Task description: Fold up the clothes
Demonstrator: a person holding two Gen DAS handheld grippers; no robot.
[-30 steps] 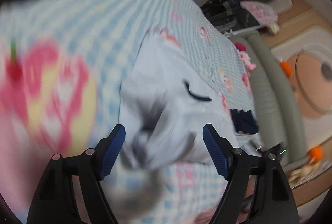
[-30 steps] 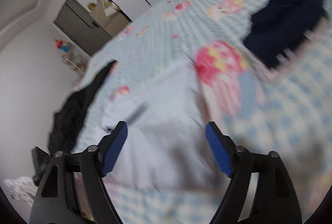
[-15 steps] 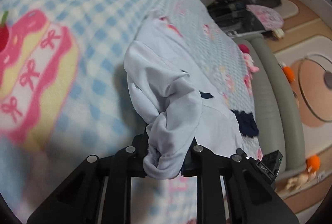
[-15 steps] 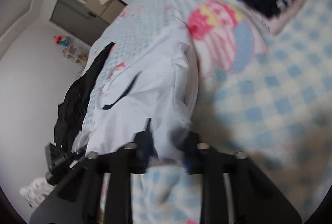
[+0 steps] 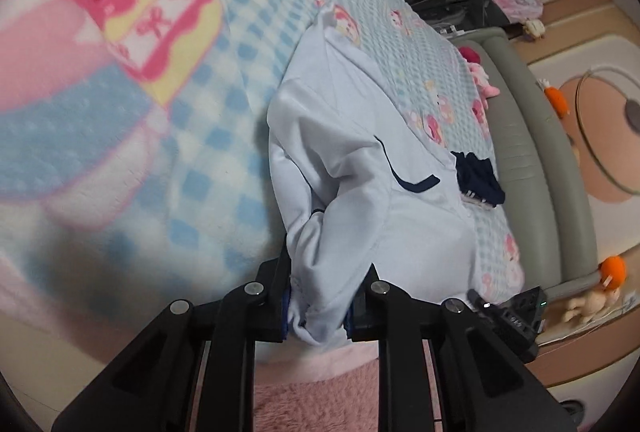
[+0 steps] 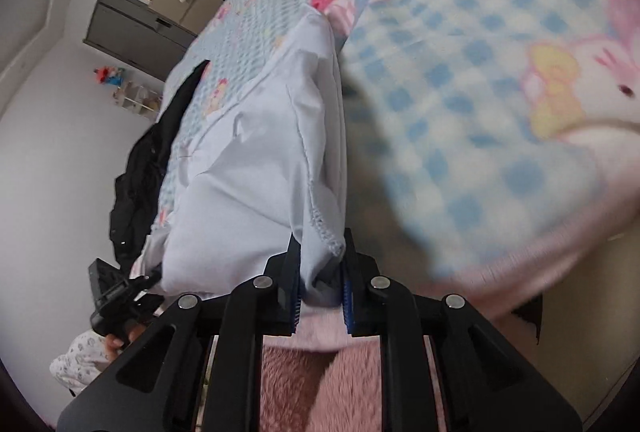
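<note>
Left wrist: left gripper (image 5: 320, 296) and right gripper (image 6: 322, 284) each clamp the white garment's (image 5: 360, 167) hem near the bed edge (image 5: 532, 135).

Honestly can't read a single word, number or brand in either view. The blanket (image 5: 248, 43) only has cartoon prints, a cake and little characters, no lettering I can make out. The pale shirt (image 5: 360, 159) just shows a dark curved mark that might be a logo, and it's not legible as text.
</note>
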